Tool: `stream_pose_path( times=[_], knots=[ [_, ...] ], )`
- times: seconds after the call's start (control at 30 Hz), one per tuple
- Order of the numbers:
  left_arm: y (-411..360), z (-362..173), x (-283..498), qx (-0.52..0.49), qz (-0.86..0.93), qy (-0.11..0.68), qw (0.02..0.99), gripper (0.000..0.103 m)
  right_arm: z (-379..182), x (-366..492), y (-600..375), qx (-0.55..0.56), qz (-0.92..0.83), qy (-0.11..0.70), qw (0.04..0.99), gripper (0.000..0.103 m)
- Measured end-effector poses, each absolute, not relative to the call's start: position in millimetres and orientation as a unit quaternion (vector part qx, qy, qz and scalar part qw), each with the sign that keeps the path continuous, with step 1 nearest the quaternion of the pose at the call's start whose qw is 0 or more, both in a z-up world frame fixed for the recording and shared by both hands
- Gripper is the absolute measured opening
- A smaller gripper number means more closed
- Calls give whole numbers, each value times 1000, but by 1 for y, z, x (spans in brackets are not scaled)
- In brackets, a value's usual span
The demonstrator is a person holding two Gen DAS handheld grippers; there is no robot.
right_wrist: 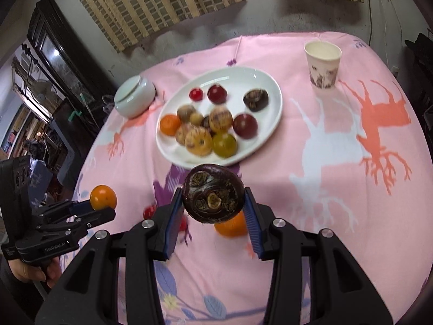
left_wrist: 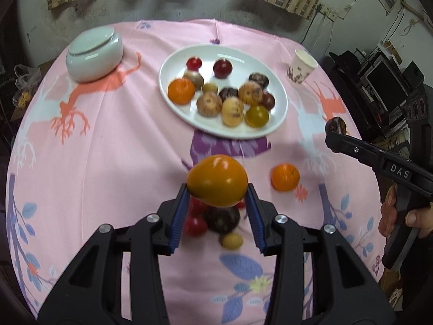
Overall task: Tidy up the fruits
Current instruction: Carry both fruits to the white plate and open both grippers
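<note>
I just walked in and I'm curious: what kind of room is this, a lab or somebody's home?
Most likely a lived-in home, not a lab. A round table wears a pink deer-print tablecloth, a white plate holds assorted fruit, and a paper cup stands nearby. Brick-pattern curtains and a dark wooden cabinet line the walls.

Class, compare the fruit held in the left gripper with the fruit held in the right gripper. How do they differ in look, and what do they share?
The yellow-orange fruit in the left gripper is smooth, glossy and egg-shaped; the dark purple fruit in the right gripper is rounder, with a rough, mottled face. The first is bright and even in colour, the second nearly black. Both are clamped between blue pads, above the pink tablecloth, short of the white plate.
</note>
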State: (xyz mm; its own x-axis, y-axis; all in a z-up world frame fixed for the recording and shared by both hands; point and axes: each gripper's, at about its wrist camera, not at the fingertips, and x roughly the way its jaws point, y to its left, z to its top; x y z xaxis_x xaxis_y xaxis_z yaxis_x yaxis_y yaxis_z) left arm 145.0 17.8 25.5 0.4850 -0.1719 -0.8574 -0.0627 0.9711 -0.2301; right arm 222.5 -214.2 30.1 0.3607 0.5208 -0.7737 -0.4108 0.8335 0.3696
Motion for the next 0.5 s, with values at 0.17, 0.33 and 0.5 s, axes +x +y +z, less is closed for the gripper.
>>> stream_pose_path(
  times=[0.17,0.33,0.5],
  knots=[
    [25,23,187,-118,-25,504,855,42,29,256,-194,55,284,484,826,44],
    [28,7,223,-116,-18,511,852,42,16,287,-170,49,280,489,825,44],
    [31,-13,257,-116,-7,521,846,42,-1,316,-152,56,267,502,820,44]
  ],
)
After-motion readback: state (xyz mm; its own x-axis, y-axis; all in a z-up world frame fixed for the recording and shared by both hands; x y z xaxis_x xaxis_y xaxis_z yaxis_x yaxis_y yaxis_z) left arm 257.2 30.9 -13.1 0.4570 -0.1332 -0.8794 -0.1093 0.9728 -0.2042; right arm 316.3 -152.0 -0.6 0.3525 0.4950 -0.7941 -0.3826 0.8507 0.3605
